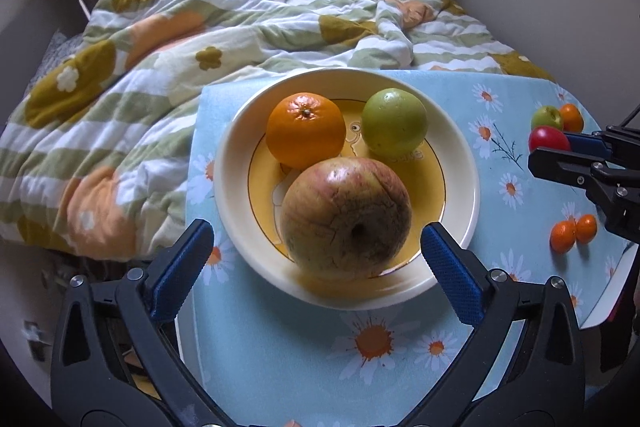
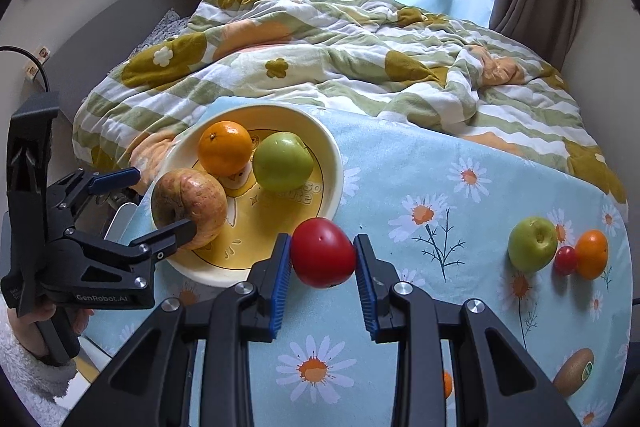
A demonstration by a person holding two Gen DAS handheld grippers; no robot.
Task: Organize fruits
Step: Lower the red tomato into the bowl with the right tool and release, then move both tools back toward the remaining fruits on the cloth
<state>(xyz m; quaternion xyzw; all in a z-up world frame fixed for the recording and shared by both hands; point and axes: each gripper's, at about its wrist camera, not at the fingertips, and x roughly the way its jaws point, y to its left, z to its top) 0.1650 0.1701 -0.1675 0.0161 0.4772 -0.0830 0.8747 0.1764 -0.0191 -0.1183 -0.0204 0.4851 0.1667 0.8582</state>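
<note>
A cream bowl (image 1: 229,187) with a yellow inside holds an orange (image 1: 306,129), a green apple (image 1: 394,123) and a large blotchy red-yellow apple (image 1: 346,219). My left gripper (image 1: 316,229) is open, its blue pads standing wide on either side of the large apple without touching it. From the right wrist view, this gripper (image 2: 162,201) straddles the same apple (image 2: 188,203) at the bowl's (image 2: 212,277) near left. My right gripper (image 2: 322,241) is shut on a red round fruit (image 2: 322,257), held just right of the bowl, above the cloth.
On the blue daisy cloth (image 2: 400,327) to the right lie a green apple (image 2: 532,243), a small red fruit (image 2: 565,259), an orange (image 2: 592,253), a kiwi (image 2: 574,371) and two small tangerines (image 1: 574,229). A rumpled quilt (image 2: 320,47) covers the bed beyond the table.
</note>
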